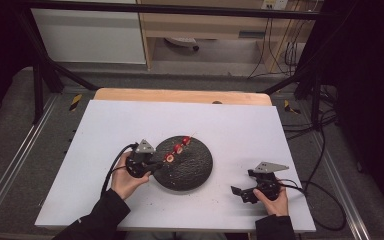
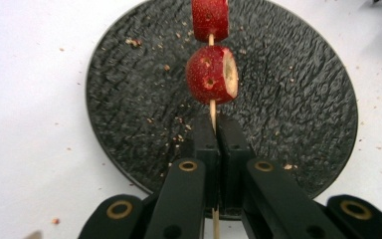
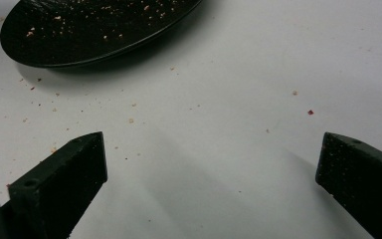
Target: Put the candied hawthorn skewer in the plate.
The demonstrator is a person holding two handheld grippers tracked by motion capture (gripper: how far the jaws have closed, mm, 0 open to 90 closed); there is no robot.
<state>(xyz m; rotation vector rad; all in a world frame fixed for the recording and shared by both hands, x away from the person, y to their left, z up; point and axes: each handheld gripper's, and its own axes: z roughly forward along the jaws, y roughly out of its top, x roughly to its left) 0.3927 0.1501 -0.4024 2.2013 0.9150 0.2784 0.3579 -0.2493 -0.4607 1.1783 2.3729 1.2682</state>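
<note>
Left gripper clamped on skewer, held over the plate, red fruit pieces threaded on it above plate's left half. Right gripper right of plate, jaws wide apart, nothing between them, over the white table.

Skewer near end hidden between jaws; top fruit cut off by edge. Plate cropped at top.
</note>
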